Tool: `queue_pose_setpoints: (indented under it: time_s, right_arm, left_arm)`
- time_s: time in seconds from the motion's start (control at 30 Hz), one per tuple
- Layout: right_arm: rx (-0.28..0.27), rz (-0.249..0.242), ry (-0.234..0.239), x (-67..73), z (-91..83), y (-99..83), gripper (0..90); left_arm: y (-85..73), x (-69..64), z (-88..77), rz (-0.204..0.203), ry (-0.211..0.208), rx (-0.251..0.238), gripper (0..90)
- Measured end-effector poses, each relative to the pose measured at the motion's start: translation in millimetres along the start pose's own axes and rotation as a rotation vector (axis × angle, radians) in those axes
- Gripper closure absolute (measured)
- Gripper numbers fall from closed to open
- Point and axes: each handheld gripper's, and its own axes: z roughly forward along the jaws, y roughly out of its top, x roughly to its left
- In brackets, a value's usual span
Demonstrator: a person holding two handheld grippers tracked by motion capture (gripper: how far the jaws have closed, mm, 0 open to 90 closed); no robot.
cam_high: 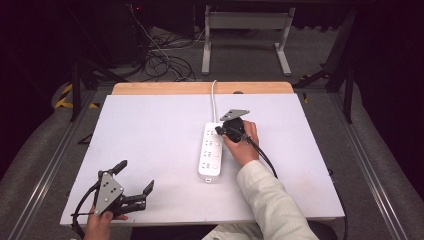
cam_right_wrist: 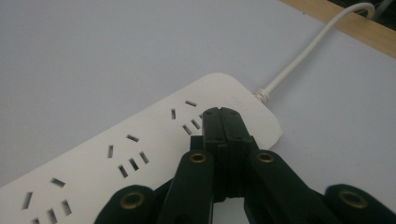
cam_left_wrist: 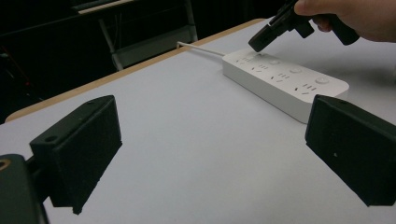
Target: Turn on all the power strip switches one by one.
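Note:
A white power strip (cam_high: 211, 151) lies near the middle of the white table, its cord (cam_high: 214, 100) running to the far edge. My right gripper (cam_high: 218, 130) is shut with nothing between its jaws, and its tips hover just over the strip's far end (cam_right_wrist: 219, 100), close to the cord. From the left gripper view the same strip (cam_left_wrist: 285, 81) shows with the right gripper (cam_left_wrist: 258, 43) over its far end. My left gripper (cam_high: 135, 177) rests at the table's near left corner, its jaws wide open and empty; its fingers (cam_left_wrist: 77, 154) frame bare table.
The white tabletop (cam_high: 150, 130) has a wooden strip (cam_high: 200, 88) along its far edge. Beyond it stand a metal frame (cam_high: 245, 35) and loose cables (cam_high: 160, 60) on the floor. A sleeve (cam_high: 270, 200) reaches in from the bottom right.

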Motion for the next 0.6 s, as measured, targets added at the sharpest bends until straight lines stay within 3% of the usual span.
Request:
queue_pose_setpoints:
  time_s: [0.6]
  right_arm:
    - [0.005,0.004,-0.011,-0.3,4.1,-3.8,90.0]
  left_arm:
    - [0.0,0.2,-0.7,0.0,0.001,0.0,3.9]
